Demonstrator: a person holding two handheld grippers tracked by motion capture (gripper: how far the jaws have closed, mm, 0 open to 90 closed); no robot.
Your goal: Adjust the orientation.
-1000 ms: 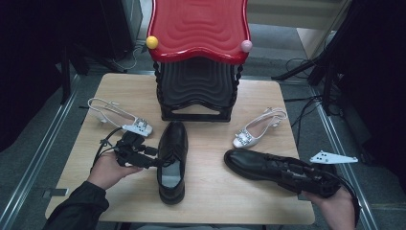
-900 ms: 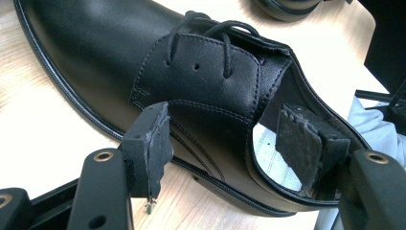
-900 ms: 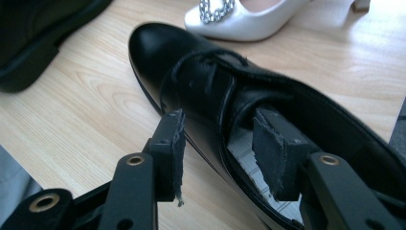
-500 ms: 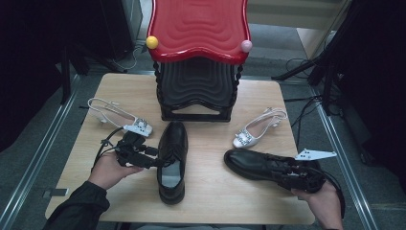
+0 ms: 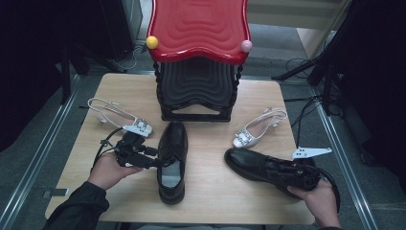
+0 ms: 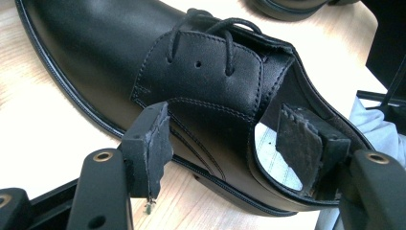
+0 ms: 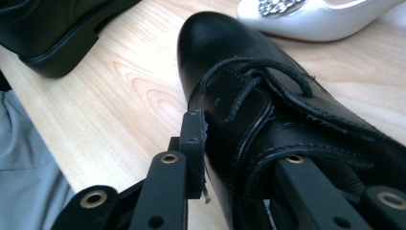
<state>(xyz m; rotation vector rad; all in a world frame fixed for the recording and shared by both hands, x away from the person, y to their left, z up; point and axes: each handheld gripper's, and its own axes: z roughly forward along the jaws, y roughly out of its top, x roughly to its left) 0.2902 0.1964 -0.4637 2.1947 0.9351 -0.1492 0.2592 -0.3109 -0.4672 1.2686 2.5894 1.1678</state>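
On table: glossy black laced shoes (image 5: 171, 163) | left jaws spread astride wall | right jaws closing, pinching shoe (image 7: 287, 124)

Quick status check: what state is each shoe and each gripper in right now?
Left black shoe: upright, laced.
Right black shoe: upright, laced.
Left white heel: upright, untouched.
Right white heel: upright, untouched.
Left gripper: jaws astride shoe's side wall, not yet pressing.
Right gripper: just closed, clamping shoe's side.

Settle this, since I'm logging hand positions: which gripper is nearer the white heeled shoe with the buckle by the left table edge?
Left. The left gripper sits just below that white shoe; the right gripper is across the table.
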